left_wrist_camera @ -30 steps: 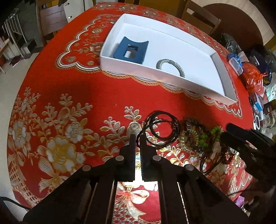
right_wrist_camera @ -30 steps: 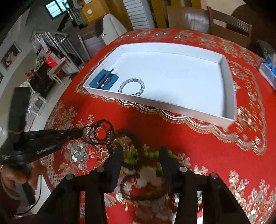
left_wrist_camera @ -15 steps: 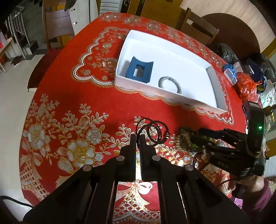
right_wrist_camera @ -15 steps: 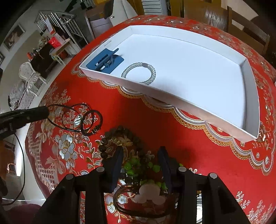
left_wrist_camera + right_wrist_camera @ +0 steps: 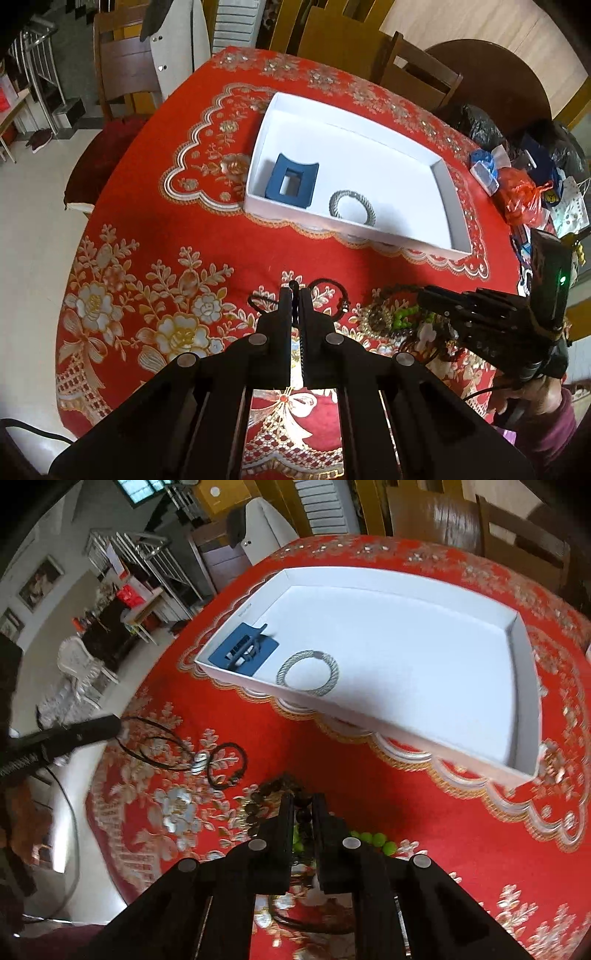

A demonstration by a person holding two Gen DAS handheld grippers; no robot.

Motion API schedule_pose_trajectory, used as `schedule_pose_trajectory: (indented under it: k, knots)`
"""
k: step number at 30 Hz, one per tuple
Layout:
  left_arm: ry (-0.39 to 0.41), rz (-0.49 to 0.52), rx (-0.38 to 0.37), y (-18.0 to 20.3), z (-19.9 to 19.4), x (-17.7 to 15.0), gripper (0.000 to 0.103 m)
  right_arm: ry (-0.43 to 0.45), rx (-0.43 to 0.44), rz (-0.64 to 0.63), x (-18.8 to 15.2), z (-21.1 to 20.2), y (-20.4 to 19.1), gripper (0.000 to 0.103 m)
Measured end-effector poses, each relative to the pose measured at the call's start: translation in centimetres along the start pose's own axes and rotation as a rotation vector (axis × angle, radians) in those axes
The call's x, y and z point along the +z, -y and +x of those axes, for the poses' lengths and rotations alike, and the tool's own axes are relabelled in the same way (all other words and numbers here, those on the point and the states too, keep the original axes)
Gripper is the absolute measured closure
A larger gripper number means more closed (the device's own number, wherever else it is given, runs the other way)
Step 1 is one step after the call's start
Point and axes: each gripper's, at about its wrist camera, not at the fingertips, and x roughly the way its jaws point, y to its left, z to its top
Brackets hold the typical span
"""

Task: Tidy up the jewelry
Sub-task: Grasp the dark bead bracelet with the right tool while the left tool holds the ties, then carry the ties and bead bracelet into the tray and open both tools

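A: Two grippers are working over the cloth [image 5: 177,236]; the tray [image 5: 443,192] is lying at twelve o'clock, holding a bangle [image 5: 351,206].

B: Left gripper [image 5: 294,295] is pinching the cord [image 5: 332,295] tight. Right gripper [image 5: 303,805], jaws just closing, is clamping dark beads [image 5: 275,788].

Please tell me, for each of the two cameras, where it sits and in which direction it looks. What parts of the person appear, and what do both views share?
Left wrist: sits on the left gripper, looking steeply down over the red tablecloth; the right gripper and a hand show.
Right wrist: sits on the right gripper, looking down at the bead pile; the left gripper shows at left.
Shared: white tray, silver bracelet, blue holder.
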Motion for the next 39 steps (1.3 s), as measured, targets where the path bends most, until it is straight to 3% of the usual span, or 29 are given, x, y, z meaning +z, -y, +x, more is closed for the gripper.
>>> schedule_pose_trajectory:
  k: [6,13,18,25,30,39]
  knots:
    - [0.015,0.001,0.009,0.2,-0.6,0.5,0.101,-0.001,0.029,0.030,0.1,-0.5,0.6,0.094]
    - [0.033,0.007,0.015,0.5,-1.3,1.7,0.101,0.059,0.087,0.050,1.8,-3.3,0.8,0.094]
    - [0.059,0.029,0.018,1.4,-2.0,3.8,0.101,0.101,0.118,0.059,3.5,-5.2,0.9,0.094]
    - [0.100,0.058,0.013,3.1,-2.0,8.4,0.101,0.165,0.087,0.072,7.5,-6.9,2.2,0.094]
    - [0.119,0.077,0.025,4.1,-0.5,11.9,0.101,0.178,0.074,0.081,10.3,-6.4,3.0,0.094]
    - [0.058,0.060,0.034,3.9,5.6,16.6,0.101,0.125,0.089,0.105,14.3,-1.8,3.1,0.094]
